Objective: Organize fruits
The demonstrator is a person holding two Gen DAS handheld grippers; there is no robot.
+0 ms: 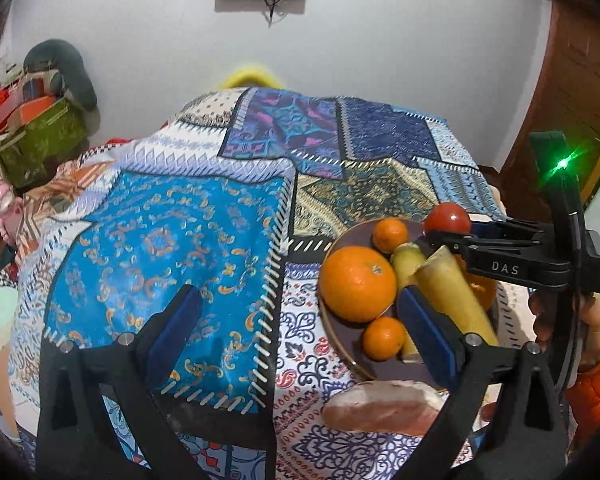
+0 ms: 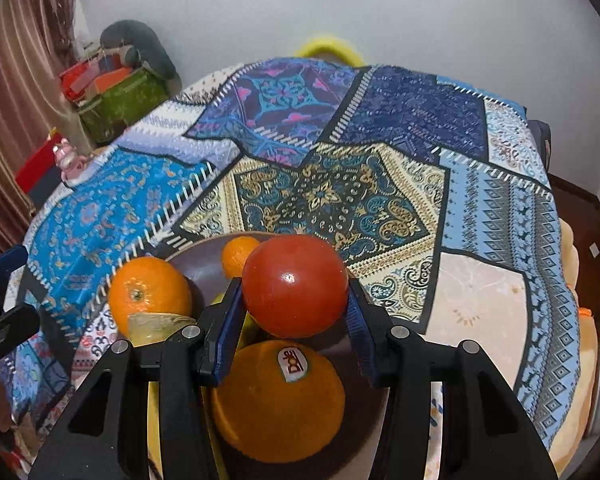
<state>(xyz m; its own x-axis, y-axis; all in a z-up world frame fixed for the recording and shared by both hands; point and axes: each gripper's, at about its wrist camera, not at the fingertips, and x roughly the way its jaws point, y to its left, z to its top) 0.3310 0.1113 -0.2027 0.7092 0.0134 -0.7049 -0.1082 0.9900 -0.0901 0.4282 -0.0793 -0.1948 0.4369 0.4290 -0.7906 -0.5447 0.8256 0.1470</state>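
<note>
A dark brown plate (image 1: pixel 342 344) sits on the patchwork cloth and holds a big orange (image 1: pixel 357 283), small oranges (image 1: pixel 389 234), and yellow stalk pieces (image 1: pixel 452 292). My right gripper (image 2: pixel 294 312) is shut on a red tomato (image 2: pixel 295 286) and holds it over the plate (image 2: pixel 204 268), above a stickered orange (image 2: pixel 278 400). In the left wrist view the right gripper (image 1: pixel 440 236) with the tomato (image 1: pixel 447 218) is at the plate's far side. My left gripper (image 1: pixel 296 320) is open and empty, its right finger by the plate's near edge.
A pinkish tuber (image 1: pixel 380 406) lies on the cloth in front of the plate. A green box (image 1: pixel 40 140) with clutter stands at the far left. A yellow ring (image 2: pixel 330 46) peeks over the table's far edge. The patchwork cloth (image 2: pixel 340 192) covers the table.
</note>
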